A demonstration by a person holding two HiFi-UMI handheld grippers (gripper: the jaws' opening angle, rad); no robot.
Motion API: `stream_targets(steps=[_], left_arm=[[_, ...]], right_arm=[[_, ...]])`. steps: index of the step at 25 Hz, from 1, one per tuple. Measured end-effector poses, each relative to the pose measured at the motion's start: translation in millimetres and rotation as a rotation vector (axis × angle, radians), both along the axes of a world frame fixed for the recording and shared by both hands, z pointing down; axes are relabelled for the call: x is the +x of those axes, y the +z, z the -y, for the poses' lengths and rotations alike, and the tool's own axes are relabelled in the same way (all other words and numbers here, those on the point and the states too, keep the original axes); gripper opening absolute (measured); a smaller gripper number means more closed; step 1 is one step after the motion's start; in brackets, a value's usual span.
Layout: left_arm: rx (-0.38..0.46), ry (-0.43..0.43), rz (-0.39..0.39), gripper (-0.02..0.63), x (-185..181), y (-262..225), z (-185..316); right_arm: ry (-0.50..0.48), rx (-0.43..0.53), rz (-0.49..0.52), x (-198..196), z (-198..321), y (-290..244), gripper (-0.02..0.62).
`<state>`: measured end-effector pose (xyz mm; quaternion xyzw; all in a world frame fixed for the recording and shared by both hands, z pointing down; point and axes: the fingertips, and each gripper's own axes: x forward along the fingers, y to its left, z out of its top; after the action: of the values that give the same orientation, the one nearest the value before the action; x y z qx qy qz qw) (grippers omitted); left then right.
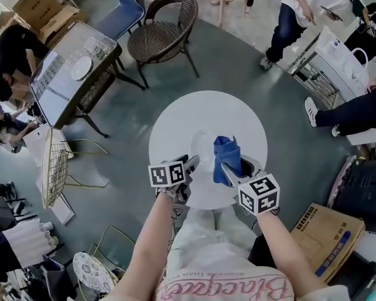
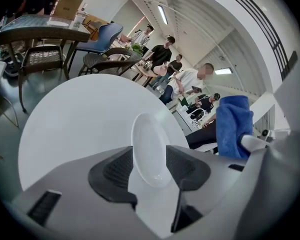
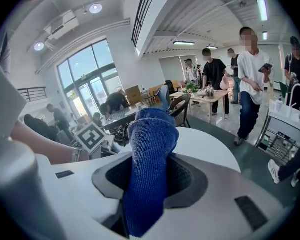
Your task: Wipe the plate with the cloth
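The plate (image 2: 150,149) is white and sits up on its edge between the jaws of the left gripper (image 1: 192,162), one pad on each side of it. So that claw is closed on the plate, though the jaws are fairly wide apart because the dish fills the gap. The plate is over the near part of the round white table (image 1: 175,124), close to the edge by the person. You can't really tell whether its lower rim touches the tabletop.

Just to its right is the blue cloth (image 3: 147,154), bunched up and pinched in the right gripper (image 1: 230,173). That claw is clamped tight on the fabric, which sticks up past the fingertips in a rounded wad and also hangs down between the pads. From the left gripper view, the cloth is beside the plate with a gap, not touching it. Both grippers point down and away from the person, side by side over the near rim of the table.

The rest of the tabletop is bare white. Beyond its far edge there's a dark wicker chair (image 1: 166,27) on the grey floor. A glass-topped table (image 1: 75,74) is off to the far left, with a person bent over next to it. Another person in a white top (image 1: 301,11) stands at the far right. A cardboard box (image 1: 329,237) lies on the floor at the person's right.
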<state>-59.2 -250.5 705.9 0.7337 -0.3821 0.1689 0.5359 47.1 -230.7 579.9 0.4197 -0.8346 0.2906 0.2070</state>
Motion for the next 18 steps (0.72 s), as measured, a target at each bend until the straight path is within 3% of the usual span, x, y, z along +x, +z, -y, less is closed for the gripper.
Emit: stream_targets(steps=[5, 11, 14, 18], left_arm=[[-0.06, -0.02, -0.057, 0.183, 3.1, 22.5, 5.8], [-0.1, -0.077, -0.181, 0.132, 8.0, 33.6, 13.8], [-0.121, -0.036, -0.207, 0.038, 15.1, 37.3, 12.3], [-0.119, 0.015, -0.218, 0.031, 23.0, 35.7, 13.3]], right_arm=[[0.016, -0.027, -0.007, 3.3, 0.8, 9.8, 0.161], [0.026, -0.036, -0.02, 6.5, 4.0, 14.3, 0.161], [0.027, -0.038, -0.027, 8.1, 5.5, 16.9, 0.161], [0.028, -0.037, -0.03, 8.1, 8.8, 16.6, 0.161]])
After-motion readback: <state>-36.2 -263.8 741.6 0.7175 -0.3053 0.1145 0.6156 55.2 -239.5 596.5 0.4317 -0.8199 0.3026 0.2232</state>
